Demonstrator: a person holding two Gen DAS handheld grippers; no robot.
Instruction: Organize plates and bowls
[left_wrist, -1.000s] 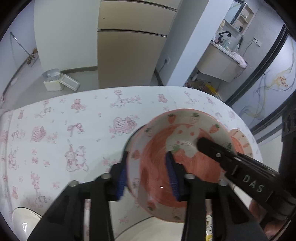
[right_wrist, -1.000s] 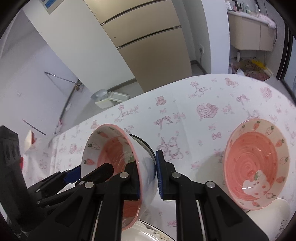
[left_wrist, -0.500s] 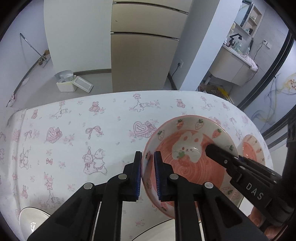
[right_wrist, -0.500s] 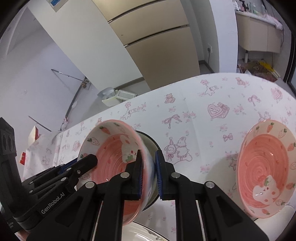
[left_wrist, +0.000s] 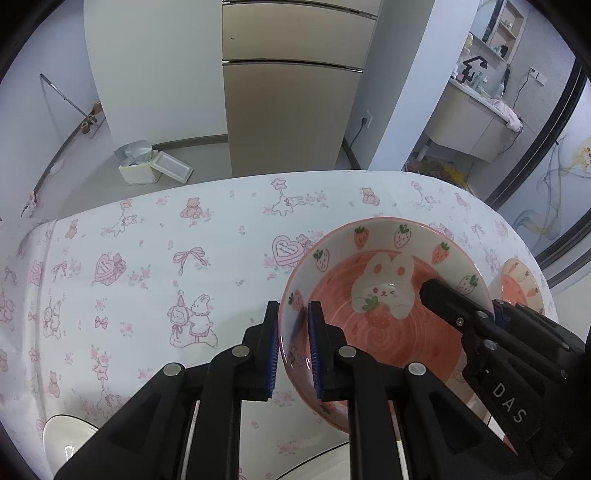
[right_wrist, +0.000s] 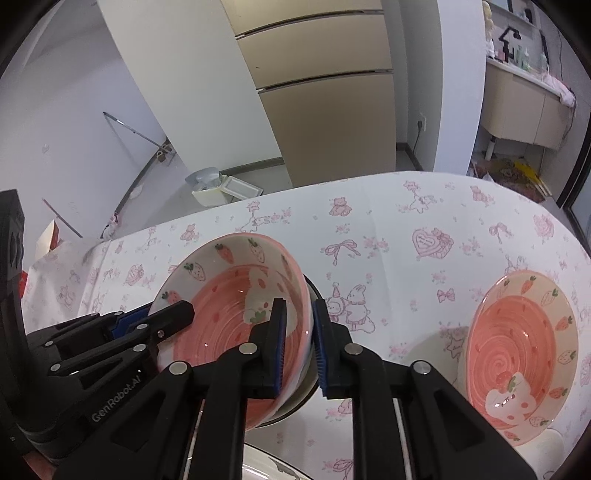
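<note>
We hold 1 pink bowl (left_wrist: 384, 306) between both grippers, above the tablecloth (left_wrist: 147, 266) toward its right edge. The left gripper (left_wrist: 291, 347) is clamped on the bowl's left rim, 1 pad inside the wall and 1 outside, and the right gripper (right_wrist: 297, 343) pinches the opposite rim the same way; in the left view its fingers cross the bowl's right side. We judge that 2 grips on opposite rims keep a smooth, heavy bowl level and stop it from swinging as it is carried. A dark round edge shows just under the bowl in the right view; we cannot tell what it is. A second bowl (right_wrist: 521, 354), also pink with a rabbit, sits near the right edge of the cloth, well apart from the first, and it looks like the likely place for stacking. A white plate (right_wrist: 266, 469) lies at the near edge below the grippers, and another white dish (left_wrist: 62, 432) sits at the near left corner. Compared with 1 second ago, the left gripper was wide open around the rim and has closed onto it, the bowl has tipped from steeply tilted to nearly level, and both views have drawn back so that more of the cloth shows.
</note>
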